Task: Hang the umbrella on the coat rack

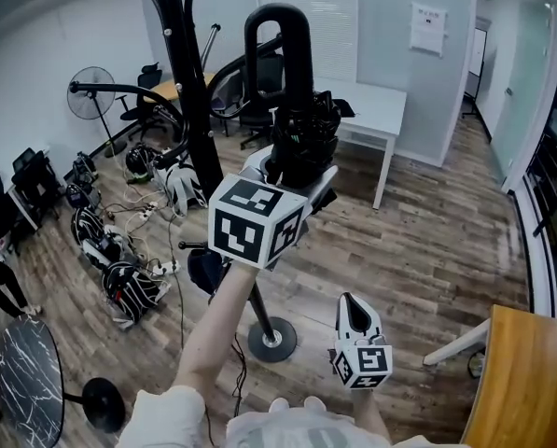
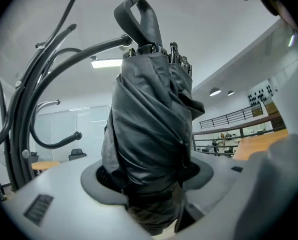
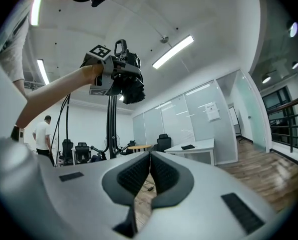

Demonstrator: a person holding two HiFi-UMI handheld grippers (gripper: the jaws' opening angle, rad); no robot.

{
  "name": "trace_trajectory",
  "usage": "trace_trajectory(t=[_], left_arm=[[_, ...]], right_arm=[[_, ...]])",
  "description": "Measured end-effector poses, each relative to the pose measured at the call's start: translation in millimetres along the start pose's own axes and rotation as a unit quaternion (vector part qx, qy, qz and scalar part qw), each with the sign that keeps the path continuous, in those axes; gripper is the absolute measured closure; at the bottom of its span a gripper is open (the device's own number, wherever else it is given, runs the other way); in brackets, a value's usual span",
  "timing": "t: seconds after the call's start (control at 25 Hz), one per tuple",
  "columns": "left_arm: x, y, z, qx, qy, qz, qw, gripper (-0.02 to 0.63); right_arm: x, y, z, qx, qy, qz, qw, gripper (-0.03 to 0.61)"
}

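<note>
1. Head view: The folded umbrella point(image 1: 301, 129) is held upright at upper centre of the frame. It is clamped round its bundled canopy by the left tongs point(image 1: 297, 164), a grip judged to have been chosen so that the loop handle point(image 1: 278, 45) is left free on top. The coat rack point(image 1: 194, 119) stands just to the left. The right tongs point(image 1: 353, 317) are seen low at lower centre, well apart from the work.
2. Left gripper view: The jaws are seen pressed against either side of the dark fabric. At upper centre the loop handle is seen close by a curved rack hook point(image 2: 84, 49), judged to be the one aimed for. Whether the two touch cannot be told.
3. Right gripper view: The right jaws are shut together on nothing at lower centre. The raised umbrella is seen at upper left. This hand is judged idle, since one grip is enough for the lift.
</note>
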State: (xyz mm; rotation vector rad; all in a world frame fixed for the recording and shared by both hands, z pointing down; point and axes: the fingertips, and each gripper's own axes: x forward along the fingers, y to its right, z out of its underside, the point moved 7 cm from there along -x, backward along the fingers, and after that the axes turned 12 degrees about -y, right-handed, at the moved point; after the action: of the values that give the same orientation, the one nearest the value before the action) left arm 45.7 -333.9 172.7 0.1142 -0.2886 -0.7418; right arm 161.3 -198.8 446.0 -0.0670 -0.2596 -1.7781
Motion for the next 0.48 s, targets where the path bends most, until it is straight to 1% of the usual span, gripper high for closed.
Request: trace_trajectory(t=[0.12, 0.24, 0.4, 0.48], left_arm=[[8.8, 1.6, -4.8, -0.001, -0.002, 0.011, 0.9999, 0.315], [19.1, -0.9, -4.9, -0.007, -0.006, 0.011, 0.9999, 0.315], [27.0, -4.8, -4.4, -0.025, -0.009, 0.019, 0.9994, 0.315], [30.3, -6.2, -3.4, -0.029, -0.014, 0.017, 0.9993, 0.315]], right_arm=[[-4.0, -0.2, 0.8, 0.003, 0.006, 0.003, 1.0, 0.548], [-7.5, 6.7, 3.5, 0.007, 0.008, 0.011, 1.0, 0.548], [-12.7, 16.0, 7.8, 0.02, 0.003, 0.019, 1.0, 0.548], [-14.7, 18.3, 10.5, 0.026, 0.001, 0.019, 0.999, 0.548]])
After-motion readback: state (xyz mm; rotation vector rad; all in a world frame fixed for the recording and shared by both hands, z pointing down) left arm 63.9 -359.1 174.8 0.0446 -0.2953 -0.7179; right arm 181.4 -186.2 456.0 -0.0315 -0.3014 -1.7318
